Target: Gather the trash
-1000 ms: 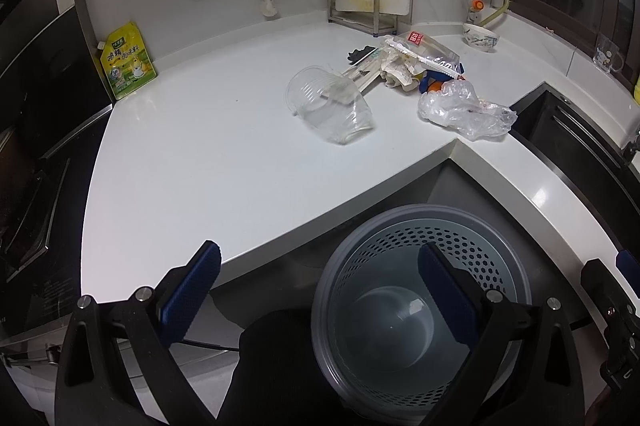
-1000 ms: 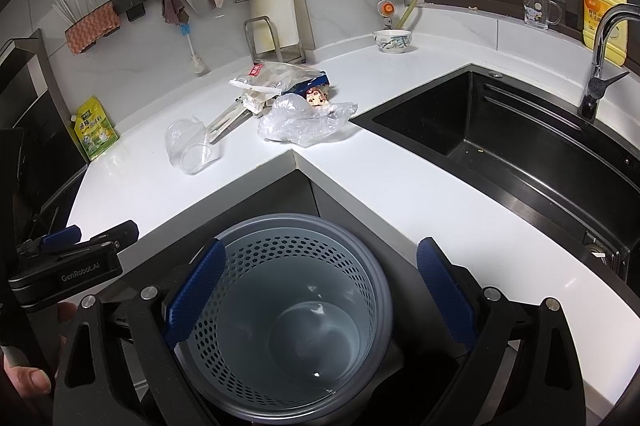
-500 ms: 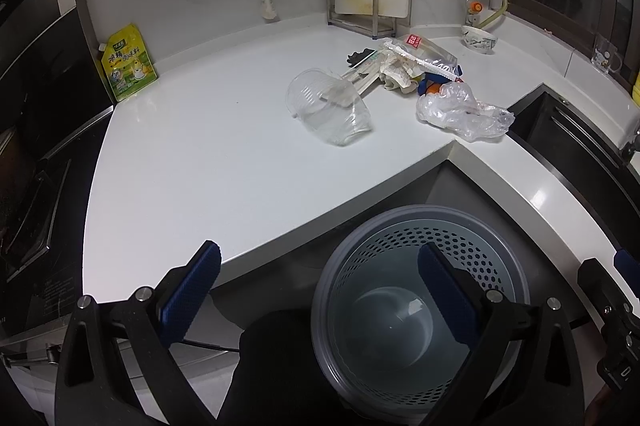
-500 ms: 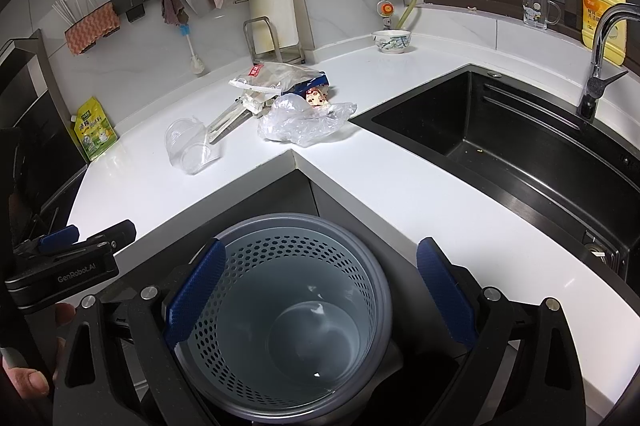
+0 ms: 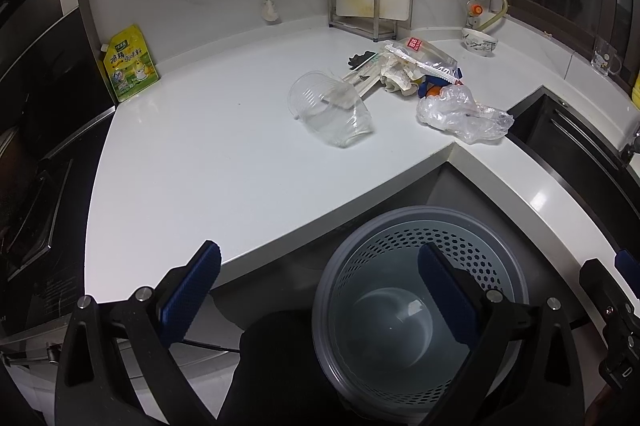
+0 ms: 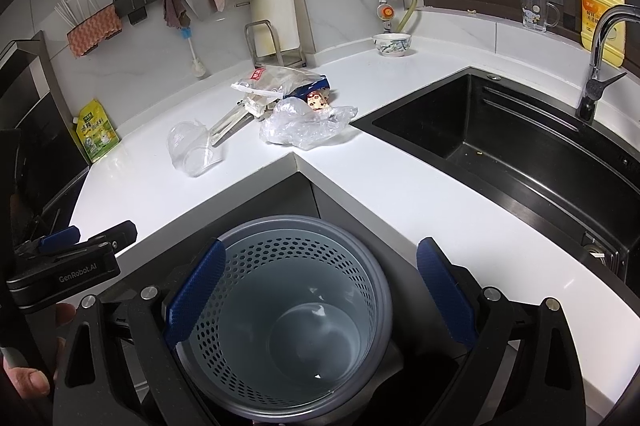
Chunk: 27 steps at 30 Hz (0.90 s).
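Because the bin stands empty below the desk corner, both hand-held grippers, left and right, hover spread apart and empty; the trash waits well beyond on the desk.

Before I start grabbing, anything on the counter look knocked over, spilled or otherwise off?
The clear cup lies tipped on its side, but no liquid shows around it. Behind it a loose heap of wrappers and a crumpled bag clutter the corner by the sink. The bin below looks empty. Both grippers are open.
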Each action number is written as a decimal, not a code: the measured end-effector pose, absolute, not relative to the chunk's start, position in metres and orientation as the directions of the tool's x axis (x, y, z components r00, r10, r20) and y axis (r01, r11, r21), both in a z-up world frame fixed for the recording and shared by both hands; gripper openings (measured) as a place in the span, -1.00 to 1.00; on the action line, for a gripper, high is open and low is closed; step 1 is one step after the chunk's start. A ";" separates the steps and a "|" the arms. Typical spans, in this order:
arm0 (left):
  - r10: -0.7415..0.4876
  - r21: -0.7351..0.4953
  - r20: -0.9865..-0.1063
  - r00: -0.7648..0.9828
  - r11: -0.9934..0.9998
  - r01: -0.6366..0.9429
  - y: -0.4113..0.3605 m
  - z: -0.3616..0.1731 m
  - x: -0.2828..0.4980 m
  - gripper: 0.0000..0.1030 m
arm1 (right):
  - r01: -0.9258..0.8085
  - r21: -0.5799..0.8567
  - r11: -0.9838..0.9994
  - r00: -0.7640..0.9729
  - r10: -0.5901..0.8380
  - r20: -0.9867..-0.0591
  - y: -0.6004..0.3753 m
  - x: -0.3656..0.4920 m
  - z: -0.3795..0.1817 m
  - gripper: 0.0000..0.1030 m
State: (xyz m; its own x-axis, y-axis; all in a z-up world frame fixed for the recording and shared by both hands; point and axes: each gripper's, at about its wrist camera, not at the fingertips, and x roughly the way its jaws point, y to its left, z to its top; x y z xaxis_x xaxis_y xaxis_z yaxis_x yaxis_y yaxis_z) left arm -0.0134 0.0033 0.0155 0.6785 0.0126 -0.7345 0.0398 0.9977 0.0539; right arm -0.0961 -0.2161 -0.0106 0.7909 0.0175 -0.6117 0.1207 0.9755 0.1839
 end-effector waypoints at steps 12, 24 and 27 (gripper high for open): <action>0.013 0.055 -0.732 0.681 0.998 0.039 0.004 0.017 -0.013 0.88 | 0.120 0.184 0.975 0.791 0.018 -0.611 -0.216 -0.097 -0.011 0.79; 0.014 0.049 -0.734 0.679 0.998 0.033 0.006 0.015 -0.011 0.88 | 0.118 0.186 0.975 0.791 0.021 -0.612 -0.217 -0.096 -0.013 0.79; 0.014 0.045 -0.735 0.678 0.999 0.028 0.007 0.012 -0.006 0.88 | 0.114 0.187 0.976 0.790 0.025 -0.613 -0.220 -0.093 -0.016 0.79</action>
State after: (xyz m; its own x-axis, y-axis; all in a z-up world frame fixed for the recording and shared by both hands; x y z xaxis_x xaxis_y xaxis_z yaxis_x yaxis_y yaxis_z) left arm -0.0057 0.0072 0.0124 0.6784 0.0140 -0.7346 0.0279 0.9986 0.0448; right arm -0.0926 -0.2197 -0.0164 0.7895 0.0254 -0.6132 0.1141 0.9756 0.1874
